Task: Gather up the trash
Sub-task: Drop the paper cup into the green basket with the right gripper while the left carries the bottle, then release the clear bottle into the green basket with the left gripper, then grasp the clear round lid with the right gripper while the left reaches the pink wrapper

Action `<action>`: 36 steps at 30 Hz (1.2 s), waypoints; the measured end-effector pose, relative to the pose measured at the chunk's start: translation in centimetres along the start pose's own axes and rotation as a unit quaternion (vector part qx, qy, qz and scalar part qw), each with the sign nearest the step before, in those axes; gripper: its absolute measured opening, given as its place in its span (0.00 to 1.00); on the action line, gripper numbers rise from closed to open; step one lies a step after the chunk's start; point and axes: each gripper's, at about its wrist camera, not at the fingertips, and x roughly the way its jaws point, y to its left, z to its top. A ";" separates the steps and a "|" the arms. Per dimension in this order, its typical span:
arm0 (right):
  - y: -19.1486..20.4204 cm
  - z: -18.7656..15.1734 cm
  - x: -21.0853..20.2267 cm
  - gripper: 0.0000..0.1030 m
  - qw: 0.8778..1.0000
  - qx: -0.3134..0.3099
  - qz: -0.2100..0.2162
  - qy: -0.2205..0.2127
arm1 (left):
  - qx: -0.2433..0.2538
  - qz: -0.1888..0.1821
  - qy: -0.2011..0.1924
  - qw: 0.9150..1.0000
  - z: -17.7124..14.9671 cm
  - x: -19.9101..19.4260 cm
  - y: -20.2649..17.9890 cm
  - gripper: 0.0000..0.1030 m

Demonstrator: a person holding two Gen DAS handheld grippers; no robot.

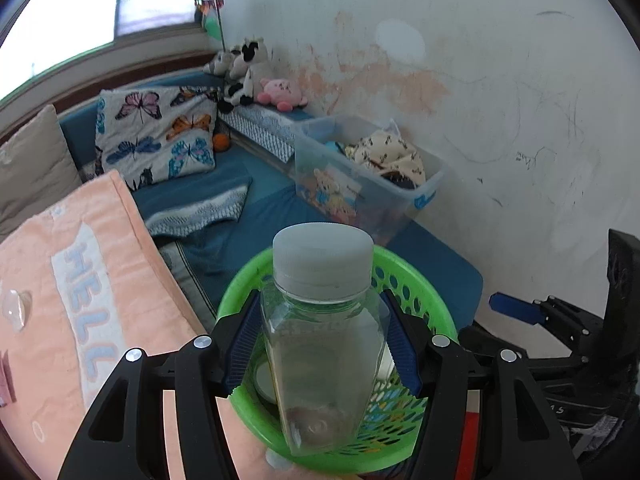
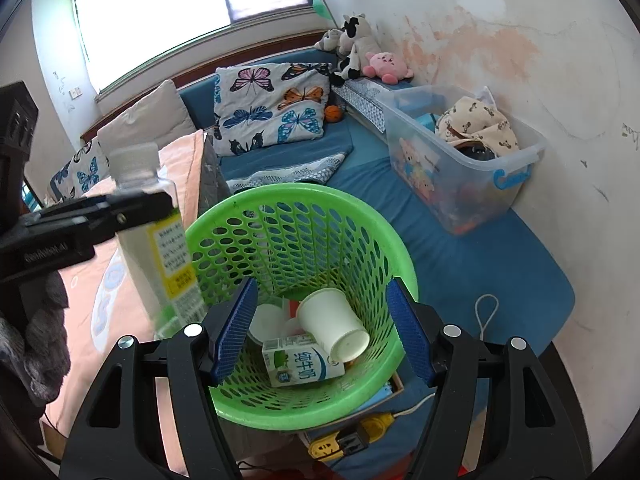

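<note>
You have one clear plastic bottle with a grey screw cap (image 1: 324,332) and one green perforated plastic basket (image 2: 360,216). Inside the basket you can count one white paper cup lying on its side (image 2: 332,326) and one white-and-green milk carton (image 2: 300,364); other white pieces behind them are too hidden to count. On the bed you have one clear plastic storage bin (image 2: 460,160), two butterfly-print pillows (image 2: 272,108), one pink round plush toy (image 2: 386,65) and one small orange ball (image 2: 334,113)

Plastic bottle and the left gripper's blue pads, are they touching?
Touching. The left wrist view shows both blue pads pressed against the clear plastic bottle, held above the green basket.
</note>
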 end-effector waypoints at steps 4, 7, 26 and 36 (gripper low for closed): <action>0.2 -0.1 0.0 0.66 1.000 -0.001 0.002 0.001 | 0.004 0.004 0.008 1.000 -0.6 0.4 0.1 0.70; 0.5 -0.1 0.0 0.66 1.000 -0.003 0.004 0.001 | 0.010 0.005 0.009 1.000 -0.8 0.0 0.2 0.71; 9.4 1.0 0.5 0.67 0.996 -0.068 0.055 -0.001 | -0.050 0.104 -0.008 0.993 -5.0 -8.1 10.0 0.71; 15.7 2.0 2.3 0.68 0.990 -0.108 0.089 0.005 | -0.120 0.181 -0.005 0.976 -8.0 -11.9 18.8 0.71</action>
